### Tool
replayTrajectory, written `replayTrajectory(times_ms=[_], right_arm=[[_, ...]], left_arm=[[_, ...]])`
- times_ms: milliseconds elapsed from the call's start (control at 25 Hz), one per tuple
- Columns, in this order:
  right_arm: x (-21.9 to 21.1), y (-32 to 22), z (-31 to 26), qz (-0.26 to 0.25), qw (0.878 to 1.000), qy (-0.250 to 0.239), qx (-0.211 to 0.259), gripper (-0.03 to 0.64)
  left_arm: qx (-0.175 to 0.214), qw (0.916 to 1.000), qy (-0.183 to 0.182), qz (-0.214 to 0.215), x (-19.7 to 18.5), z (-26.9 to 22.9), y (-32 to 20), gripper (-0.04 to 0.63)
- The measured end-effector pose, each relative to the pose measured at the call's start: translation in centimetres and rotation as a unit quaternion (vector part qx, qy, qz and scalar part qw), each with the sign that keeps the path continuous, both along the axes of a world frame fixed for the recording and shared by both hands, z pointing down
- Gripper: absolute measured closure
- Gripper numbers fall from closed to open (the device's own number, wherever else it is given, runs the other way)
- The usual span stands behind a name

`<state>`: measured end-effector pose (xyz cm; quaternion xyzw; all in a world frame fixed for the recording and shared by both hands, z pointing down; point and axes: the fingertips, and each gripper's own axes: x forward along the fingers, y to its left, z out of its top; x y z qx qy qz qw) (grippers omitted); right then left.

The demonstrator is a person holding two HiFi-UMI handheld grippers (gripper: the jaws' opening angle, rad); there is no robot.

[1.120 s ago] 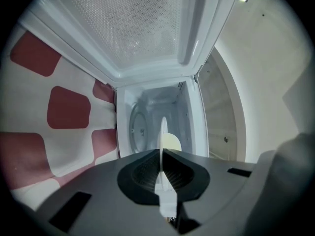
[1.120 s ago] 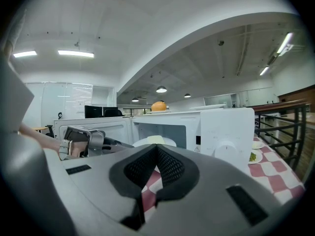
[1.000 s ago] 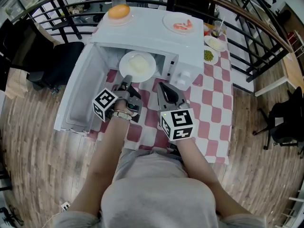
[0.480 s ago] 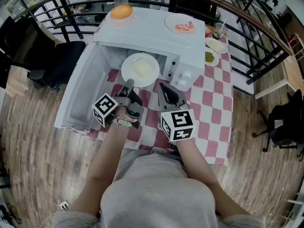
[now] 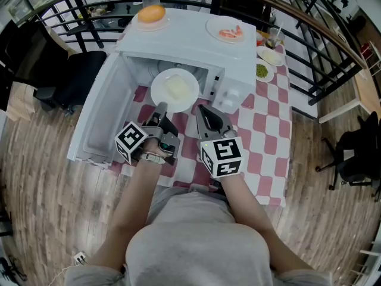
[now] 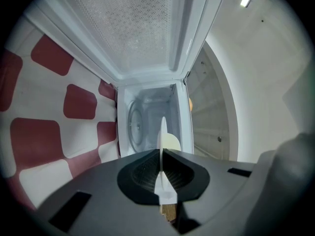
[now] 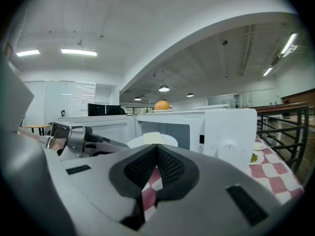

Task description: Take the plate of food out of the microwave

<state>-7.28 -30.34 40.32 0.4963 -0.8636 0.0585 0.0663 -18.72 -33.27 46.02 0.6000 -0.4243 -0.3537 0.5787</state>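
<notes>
A white plate with a pale yellow block of food on it hangs at the mouth of the white microwave, whose door stands open to the left. My left gripper is shut on the plate's near rim. In the left gripper view the plate shows edge-on between the pads, with the cavity and its turntable behind. To its right, my right gripper is shut and holds nothing, above the red-checked tablecloth. In the right gripper view the plate lies ahead of that gripper.
On top of the microwave stand a plate with an orange bun and a plate of shrimp. Small dishes and a glass sit on the table to the right. A black railing runs behind, and a black chair stands at the left.
My left gripper has drawn back a little toward me with the plate, which now sits slightly further out of the microwave. The right gripper has stayed put.
</notes>
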Motion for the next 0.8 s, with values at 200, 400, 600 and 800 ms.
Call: replayTrajectory(times_ms=[200,400,600,800], right_arm=[[-0.42,0.03,-0.07,-0.008,1.000,0.002,0.004,0.594],[-0.72,0.16,-0.11,-0.010,1.000,0.004,0.006,0.594],[-0.86,0.27,-0.18,-0.011,1.000,0.006,0.010,0.594],[-0.90,0.44,-0.41,-0.011,1.000,0.002,0.010,0.594]], left_arm=[[0.002,0.9999,-0.002,-0.015,-0.11,-0.27,0.26,0.580],[0.002,0.9995,0.000,-0.032,-0.42,-0.42,0.43,0.580],[0.003,0.9993,0.004,-0.037,-0.32,-0.52,0.62,0.578],[0.007,0.9994,0.004,-0.034,-0.14,-0.85,0.73,0.578]])
